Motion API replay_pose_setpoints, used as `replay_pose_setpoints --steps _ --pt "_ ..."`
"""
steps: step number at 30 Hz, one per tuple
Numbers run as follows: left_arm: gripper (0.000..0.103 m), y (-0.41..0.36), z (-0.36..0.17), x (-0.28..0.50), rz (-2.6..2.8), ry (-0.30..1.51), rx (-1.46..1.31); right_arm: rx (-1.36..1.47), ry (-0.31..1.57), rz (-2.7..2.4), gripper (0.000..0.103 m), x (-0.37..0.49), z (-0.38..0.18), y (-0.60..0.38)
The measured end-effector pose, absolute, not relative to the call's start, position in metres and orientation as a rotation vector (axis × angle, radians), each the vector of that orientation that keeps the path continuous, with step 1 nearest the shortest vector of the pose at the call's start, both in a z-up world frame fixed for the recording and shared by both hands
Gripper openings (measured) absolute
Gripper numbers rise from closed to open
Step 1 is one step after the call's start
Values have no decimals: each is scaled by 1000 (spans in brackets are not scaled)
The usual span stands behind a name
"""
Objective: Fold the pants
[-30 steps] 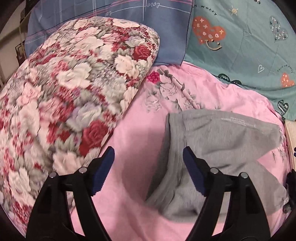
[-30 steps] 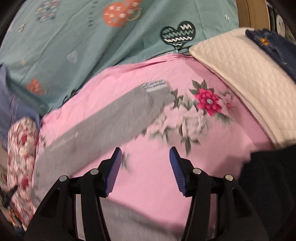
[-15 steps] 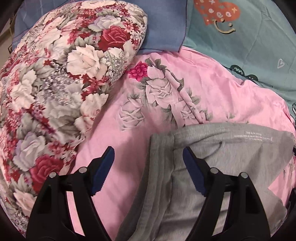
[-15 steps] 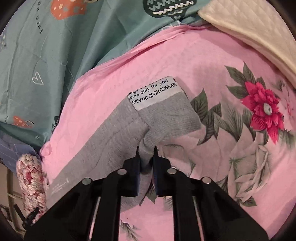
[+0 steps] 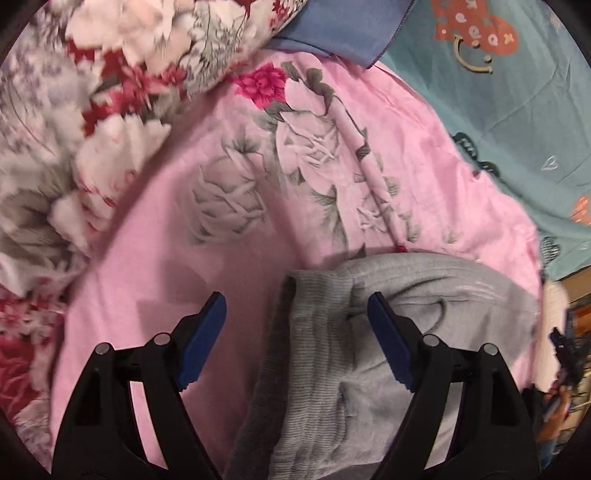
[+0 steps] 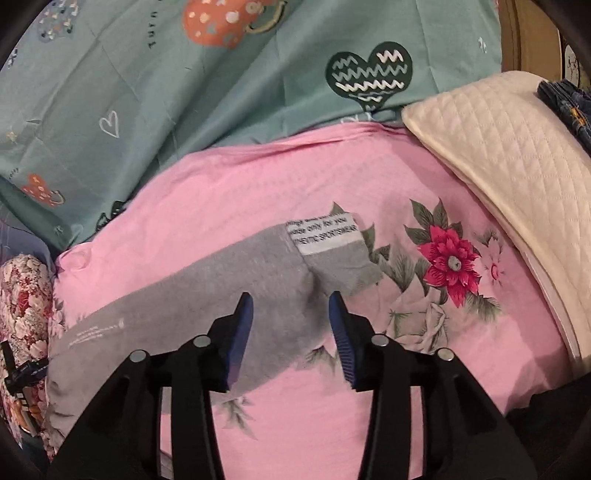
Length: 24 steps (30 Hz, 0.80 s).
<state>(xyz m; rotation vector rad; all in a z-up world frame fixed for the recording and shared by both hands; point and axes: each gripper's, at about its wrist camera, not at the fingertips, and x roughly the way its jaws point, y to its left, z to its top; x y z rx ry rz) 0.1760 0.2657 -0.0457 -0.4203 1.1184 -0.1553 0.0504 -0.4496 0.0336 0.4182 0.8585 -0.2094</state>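
Grey sweatpants [image 5: 373, 347] lie on a pink floral bedsheet [image 5: 207, 236]. In the left wrist view the ribbed waistband [image 5: 314, 332] lies between the fingers of my open left gripper [image 5: 295, 332], which hovers just over it. In the right wrist view a pant leg [image 6: 221, 291] runs to the left, its cuff with a white label [image 6: 325, 236] ahead. My right gripper [image 6: 290, 336] is open over the leg near the cuff, touching nothing I can see.
A floral pillow [image 5: 85, 122] lies left of the pants. A teal patterned sheet [image 6: 184, 85] lies behind. A cream quilted cushion [image 6: 506, 147] and dark denim [image 6: 565, 103] are at the right. A blue pillow [image 5: 343, 26] is at the back.
My right gripper was shut on the leg near the cuff half a second ago; it has opened and drawn back. My left gripper moved forward over the waistband, still open.
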Motion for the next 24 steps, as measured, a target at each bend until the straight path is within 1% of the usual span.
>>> replay_pose_setpoints --steps 8,12,13,14,15,16,17,19,24 --pt "82 263 -61 188 -402 1124 -581 292 865 -6 48 68 57 -365" --pt "82 264 -62 194 -438 1100 -606 205 910 128 48 98 50 -305" --pt "78 262 -61 193 -438 1092 -587 173 917 156 48 104 49 -290" --pt "63 259 -60 192 -420 1086 -544 131 927 191 48 114 45 -272" --pt "50 255 -59 190 -403 1082 -492 82 934 216 48 124 42 -257" --pt "41 253 -59 190 -414 1082 -471 34 937 231 48 130 40 -241" --pt "36 253 -59 189 -416 1075 -463 -21 944 253 48 140 35 -227" --pt "30 249 -53 185 -427 1040 -426 -152 970 317 48 159 25 -194" --pt "27 245 -22 170 -467 909 -409 -492 1009 383 48 195 -5 -139"
